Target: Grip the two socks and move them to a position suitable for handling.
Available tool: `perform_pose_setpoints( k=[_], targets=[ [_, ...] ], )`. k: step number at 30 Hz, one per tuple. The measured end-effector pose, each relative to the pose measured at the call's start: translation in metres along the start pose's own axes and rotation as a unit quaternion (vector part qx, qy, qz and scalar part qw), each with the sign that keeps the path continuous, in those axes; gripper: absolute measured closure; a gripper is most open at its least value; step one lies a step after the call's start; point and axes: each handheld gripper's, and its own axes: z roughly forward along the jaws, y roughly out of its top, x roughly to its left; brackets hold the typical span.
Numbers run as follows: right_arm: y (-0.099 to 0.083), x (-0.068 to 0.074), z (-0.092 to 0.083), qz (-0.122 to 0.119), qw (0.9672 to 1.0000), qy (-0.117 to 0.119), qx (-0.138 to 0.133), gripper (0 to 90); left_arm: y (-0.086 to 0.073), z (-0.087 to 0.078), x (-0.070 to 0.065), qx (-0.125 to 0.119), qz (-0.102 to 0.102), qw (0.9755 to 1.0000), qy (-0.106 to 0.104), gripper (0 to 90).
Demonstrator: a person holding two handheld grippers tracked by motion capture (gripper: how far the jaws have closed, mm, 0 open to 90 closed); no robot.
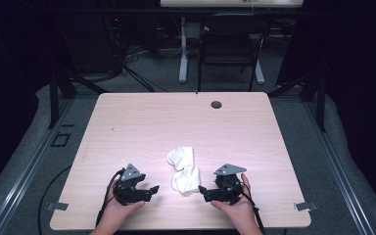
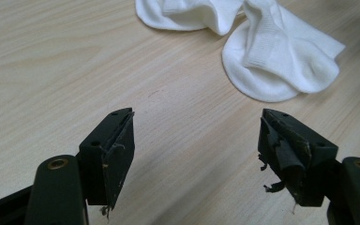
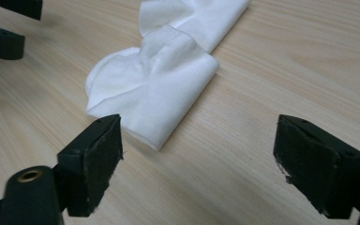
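Looking down from the high view, two white socks (image 1: pixel 183 169) lie crumpled near the table's (image 1: pixel 127 122) front edge, between the left gripper (image 1: pixel 152 189) and right gripper (image 1: pixel 201 191), each apart from them. Left gripper view: jaws released and empty, socks (image 2: pixel 281 61) beyond on bare wood. Right gripper view: jaws likewise spread wide, the nearer sock (image 3: pixel 154 93) just ahead, untouched.

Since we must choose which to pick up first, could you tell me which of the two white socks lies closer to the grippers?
The near sock, lying between the left gripper and right gripper; the far sock sits beyond it, toward the table's middle.
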Motion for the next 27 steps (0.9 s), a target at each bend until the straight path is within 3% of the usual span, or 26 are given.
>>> perform_pose_setpoints(
  k=[1, 5, 9, 13, 16, 20, 27],
  targets=[
    [-0.0006, 0.0002, -0.0005, -0.01, 0.9999, -0.006, 0.006, 28.4, 0.0005, -0.0004, -0.0008, 0.0, 0.002, 1.0, -0.001, 27.9],
    [-0.0039, 0.0011, 0.0023, -0.011, 0.9999, -0.007, -0.001, 37.1, 0.0011, -0.0019, -0.0017, -0.008, 0.015, 0.9998, 0.011, 30.4],
    [-0.0088, 0.0027, 0.005, -0.024, 0.9995, -0.014, -0.013, 42.6, 0.0002, -0.0024, -0.0004, -0.01, 0.012, 0.9997, 0.018, 34.2],
    [-0.0094, 0.0044, 0.0065, -0.02, 0.9996, -0.015, -0.008, 45.0, -0.0012, -0.0022, 0.0027, -0.015, -0.002, 0.9997, 0.018, 35.5],
    [-0.0083, 0.0054, 0.0063, -0.017, 0.9996, -0.02, -0.012, 45.1, -0.0018, -0.0028, 0.0038, -0.018, -0.001, 0.9996, 0.02, 35.7],
    [-0.0078, 0.0065, 0.0074, -0.014, 0.9998, -0.01, -0.003, 45.9, -0.002, -0.0028, 0.0037, -0.023, 0.002, 0.9997, 0.009, 36.1],
    [-0.0091, 0.0064, 0.0085, -0.01, 0.9999, -0.009, 0.006, 47.1, -0.0022, -0.0019, 0.0043, -0.022, 0.004, 0.9996, 0.015, 36.0]
  ],
)
